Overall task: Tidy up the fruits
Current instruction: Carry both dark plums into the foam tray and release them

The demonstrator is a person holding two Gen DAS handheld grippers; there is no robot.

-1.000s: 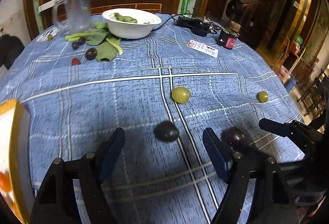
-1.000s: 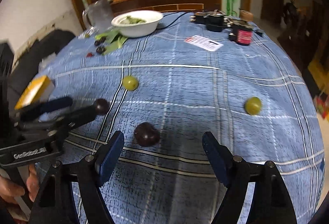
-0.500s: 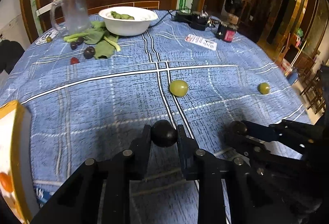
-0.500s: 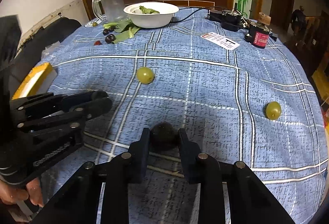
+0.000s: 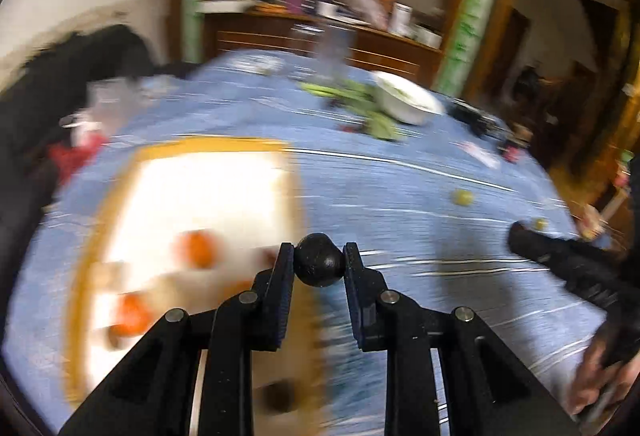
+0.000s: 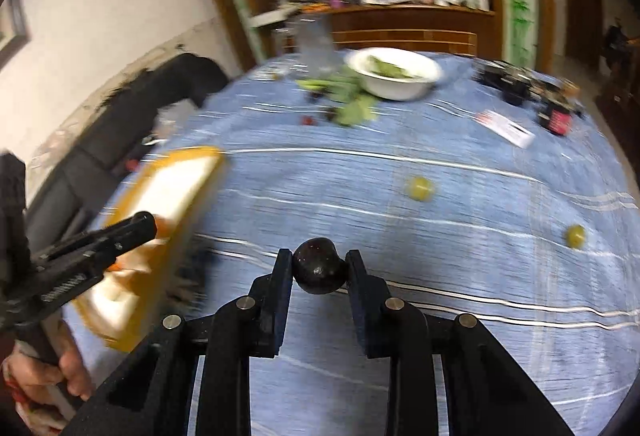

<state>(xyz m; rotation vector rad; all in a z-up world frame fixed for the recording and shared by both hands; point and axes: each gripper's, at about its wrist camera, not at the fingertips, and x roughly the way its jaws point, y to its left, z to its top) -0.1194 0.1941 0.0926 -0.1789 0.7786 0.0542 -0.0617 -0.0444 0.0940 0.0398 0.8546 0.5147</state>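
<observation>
My left gripper (image 5: 319,265) is shut on a dark round fruit (image 5: 319,263) and holds it above the near right edge of a white tray with an orange rim (image 5: 180,152). Orange fruits (image 5: 198,249) lie blurred in that tray. My right gripper (image 6: 319,270) is shut on a second dark fruit (image 6: 319,269), lifted over the blue checked tablecloth (image 6: 460,276), with the tray (image 6: 188,192) to its left. Two green fruits (image 6: 418,188) (image 6: 575,235) rest on the cloth to the right. The left gripper (image 6: 132,230) also shows at the left of the right wrist view.
At the far side of the table stand a white bowl (image 6: 394,74) with greens, loose leaves (image 6: 352,104) with small dark fruits, a glass jug (image 6: 316,44), a paper slip (image 6: 506,126), a dark jar (image 6: 556,116) and black cables. A dark chair (image 6: 132,116) stands left of the table.
Both grippers closed on the dark fruits, lifted them off the cloth and swung left toward the tray. The left one now hangs over the tray's edge.
</observation>
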